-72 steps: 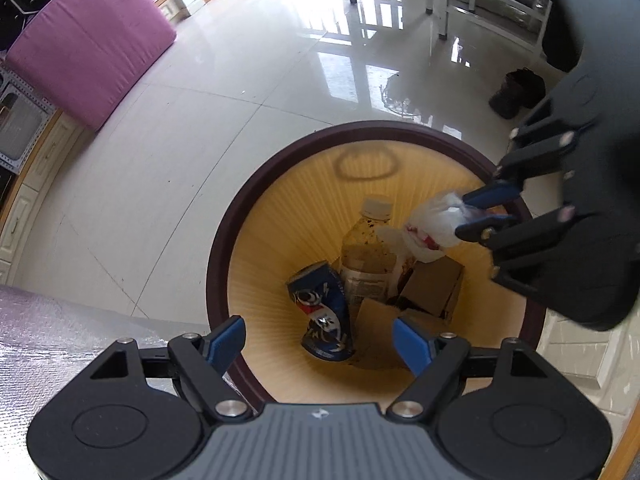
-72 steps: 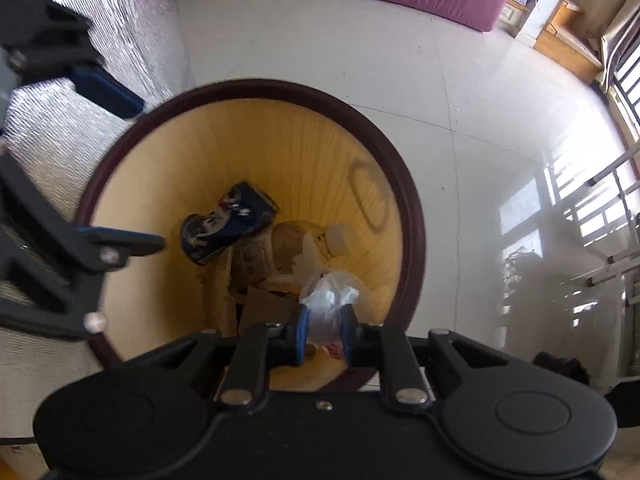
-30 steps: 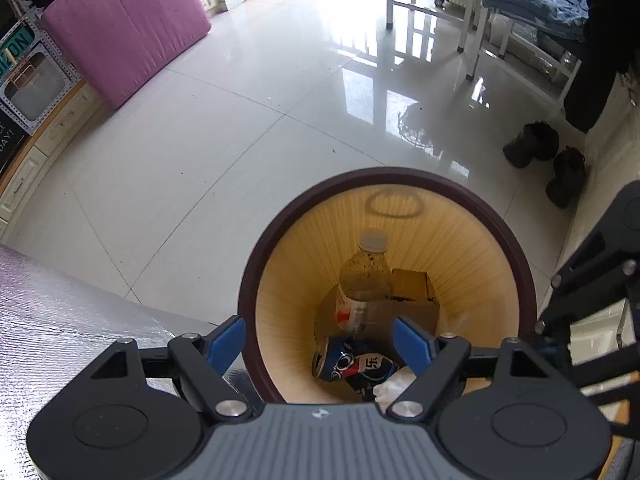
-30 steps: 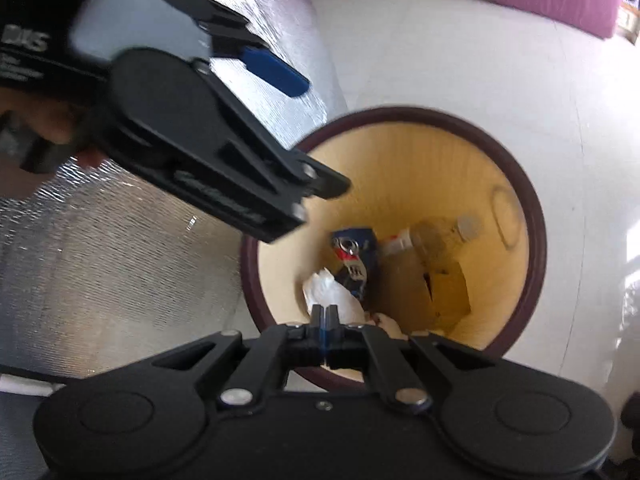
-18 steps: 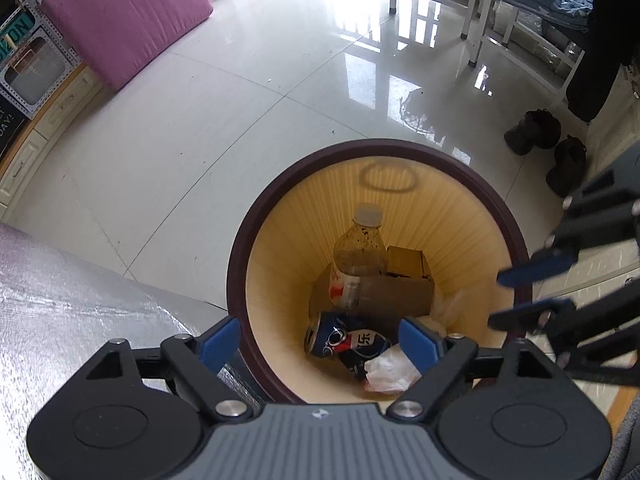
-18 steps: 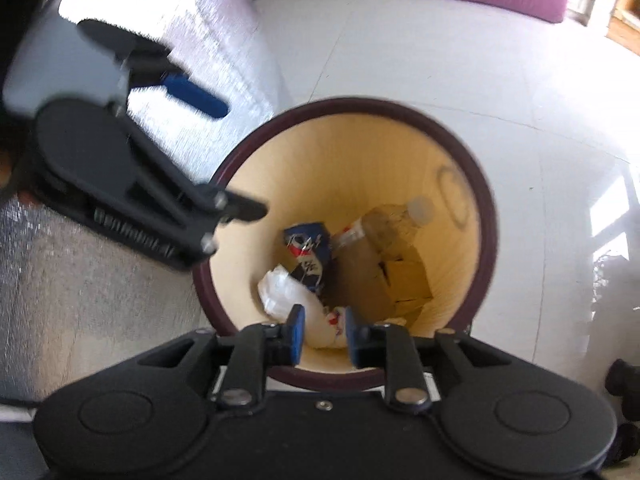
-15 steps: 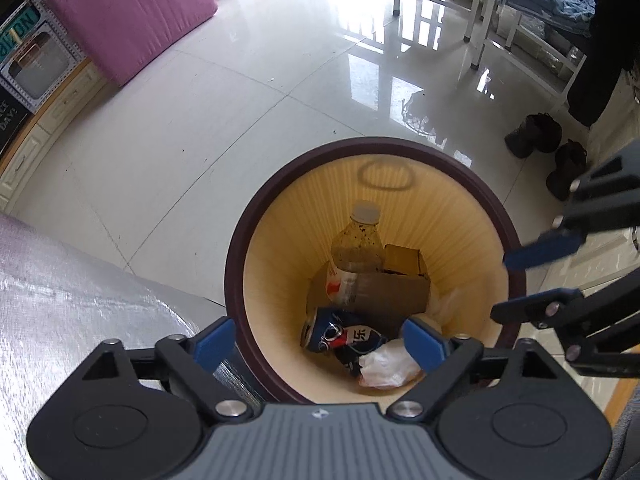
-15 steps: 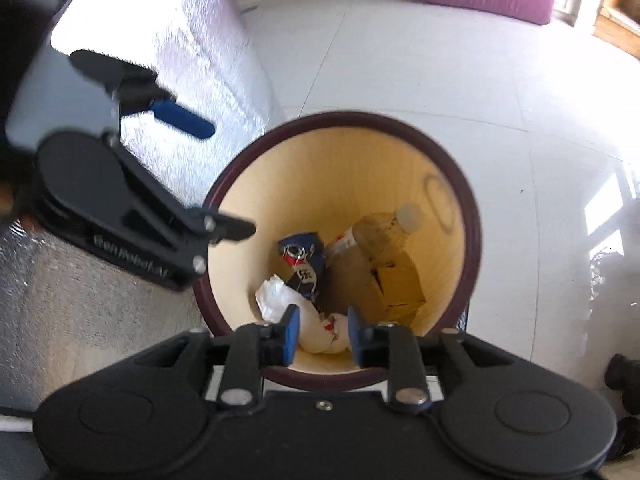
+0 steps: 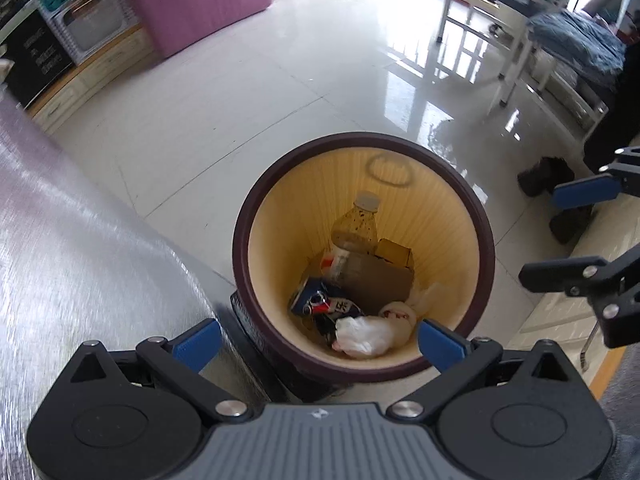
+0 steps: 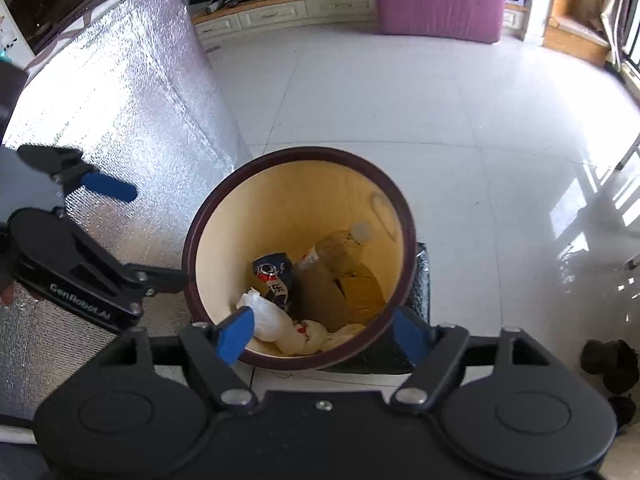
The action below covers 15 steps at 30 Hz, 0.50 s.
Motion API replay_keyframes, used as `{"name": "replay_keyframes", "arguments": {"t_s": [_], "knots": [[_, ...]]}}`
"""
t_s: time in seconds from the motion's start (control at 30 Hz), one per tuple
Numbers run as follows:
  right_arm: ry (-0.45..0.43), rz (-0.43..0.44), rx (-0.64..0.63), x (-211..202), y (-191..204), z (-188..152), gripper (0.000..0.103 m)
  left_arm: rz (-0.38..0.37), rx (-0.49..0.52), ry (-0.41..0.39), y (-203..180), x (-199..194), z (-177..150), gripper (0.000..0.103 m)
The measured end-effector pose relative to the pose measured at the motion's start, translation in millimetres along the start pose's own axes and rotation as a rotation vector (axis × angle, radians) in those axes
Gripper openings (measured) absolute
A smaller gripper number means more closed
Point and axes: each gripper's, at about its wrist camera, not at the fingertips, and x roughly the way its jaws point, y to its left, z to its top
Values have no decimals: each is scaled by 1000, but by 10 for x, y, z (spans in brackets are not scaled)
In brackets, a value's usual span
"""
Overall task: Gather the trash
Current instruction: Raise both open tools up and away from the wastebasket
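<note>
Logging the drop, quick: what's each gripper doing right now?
Left gripper: open, holding nothing.
Right gripper: open, holding nothing.

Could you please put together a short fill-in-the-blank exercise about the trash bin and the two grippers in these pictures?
1. The white plastic bag lies ____ the trash bin.
2. The right gripper holds ____ between its fingers.
3. The left gripper has its fingers spread ____.
4. The bottle in the bin leans with its cap pointing ____.

Missing words: inside; nothing; open; up
</note>
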Motion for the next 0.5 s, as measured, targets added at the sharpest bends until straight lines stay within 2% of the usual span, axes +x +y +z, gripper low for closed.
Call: {"name": "replay_keyframes", "arguments": {"t_s": [0.17,0.5], "knots": [[-44,-45,-3,-195,15,-68,100,-10,-78,-17,-29,-221,-145,103],[-96,-79,5,-582,72,-236,103,21,-213,-60,-93,-681,-513,103]]}}
